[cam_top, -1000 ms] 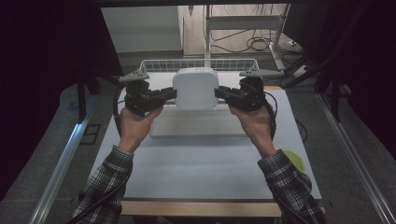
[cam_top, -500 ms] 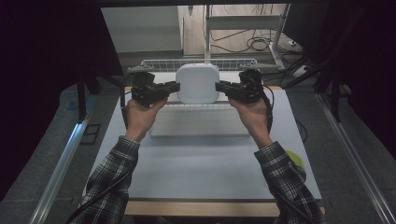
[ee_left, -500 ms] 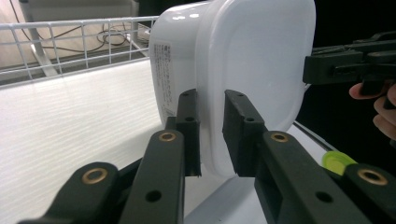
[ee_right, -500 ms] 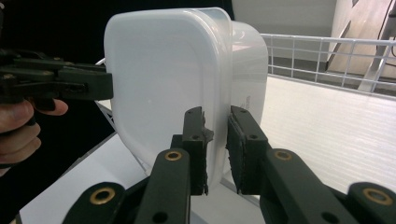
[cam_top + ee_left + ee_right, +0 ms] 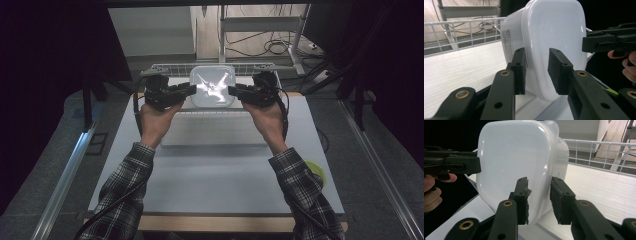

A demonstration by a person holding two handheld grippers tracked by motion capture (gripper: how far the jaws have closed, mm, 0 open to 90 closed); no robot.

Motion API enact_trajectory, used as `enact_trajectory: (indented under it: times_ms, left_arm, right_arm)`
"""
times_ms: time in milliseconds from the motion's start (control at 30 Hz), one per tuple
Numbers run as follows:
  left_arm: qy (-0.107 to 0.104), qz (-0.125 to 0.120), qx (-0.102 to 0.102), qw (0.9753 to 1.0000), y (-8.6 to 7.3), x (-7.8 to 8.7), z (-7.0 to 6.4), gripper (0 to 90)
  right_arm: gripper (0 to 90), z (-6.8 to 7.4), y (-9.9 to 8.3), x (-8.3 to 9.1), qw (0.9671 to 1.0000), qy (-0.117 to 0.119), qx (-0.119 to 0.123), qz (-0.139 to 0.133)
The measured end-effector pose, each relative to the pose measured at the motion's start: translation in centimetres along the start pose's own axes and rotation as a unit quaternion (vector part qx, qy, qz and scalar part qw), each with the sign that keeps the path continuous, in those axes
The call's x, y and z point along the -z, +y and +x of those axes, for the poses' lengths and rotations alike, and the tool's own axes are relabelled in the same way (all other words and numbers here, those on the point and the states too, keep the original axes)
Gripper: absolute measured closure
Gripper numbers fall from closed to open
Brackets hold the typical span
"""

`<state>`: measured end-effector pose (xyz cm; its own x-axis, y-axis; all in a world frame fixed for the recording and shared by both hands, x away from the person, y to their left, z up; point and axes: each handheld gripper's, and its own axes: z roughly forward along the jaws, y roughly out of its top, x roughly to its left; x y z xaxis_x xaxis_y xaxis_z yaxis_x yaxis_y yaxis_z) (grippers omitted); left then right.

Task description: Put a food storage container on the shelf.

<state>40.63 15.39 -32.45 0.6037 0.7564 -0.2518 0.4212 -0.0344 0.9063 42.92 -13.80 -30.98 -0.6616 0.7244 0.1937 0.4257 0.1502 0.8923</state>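
Note:
A white plastic container [image 5: 212,86] with rounded corners is held up on edge between both hands, its broad face turned toward the high view and catching glare. My left gripper [image 5: 190,91] is shut on its left rim and my right gripper [image 5: 234,91] on its right rim. In the left gripper view the jaws [image 5: 536,71] straddle the container's [image 5: 554,32] edge, with the other gripper [image 5: 609,41] beyond it. From the right gripper view, the jaws [image 5: 539,200] clamp the container's [image 5: 511,160] rim, and the other gripper [image 5: 451,165] holds the far side.
A flat white tray [image 5: 212,131] lies on the white table top [image 5: 215,180] below the container. A white wire basket [image 5: 165,67] stands along the table's far edge. A yellow-green object [image 5: 316,170] lies near the right edge. Metal rails flank the table.
Both grippers have carried the container farther from the person and tipped it more upright, so its face now reflects light.

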Motion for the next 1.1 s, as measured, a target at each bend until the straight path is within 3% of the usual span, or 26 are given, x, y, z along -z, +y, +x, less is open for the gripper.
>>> enact_trajectory:
  times_ms: [233,433,667,833,1100]
  left_arm:
    - [0.006,-0.001,-0.001,1.0,0.0,-0.6,0.4,64.6]
    - [0.027,0.01,-0.023,0.9993,0.1,-1.1,0.3,59.8]
    - [0.009,0.002,-0.005,0.9999,-0.1,-1.5,1.1,59.9]
    - [0.013,0.003,-0.009,0.9999,0.2,-1.7,1.0,58.5]
    - [0.012,-0.004,0.0,0.9999,0.6,-2.2,1.5,56.1]
  right_arm:
    - [65.5,0.0,0.2,-0.5,1.0,-0.007,0.006,0.001]
    - [61.9,0.0,0.5,-0.8,0.9999,-0.012,0.01,0.001]
    - [56.1,-0.1,0.8,-1.1,0.9996,-0.024,0.012,-0.001]
    - [55.6,-0.2,1.1,-1.5,0.9987,-0.047,0.02,-0.003]
    - [55.8,-0.4,1.3,-2.1,0.9977,-0.063,0.021,-0.013]
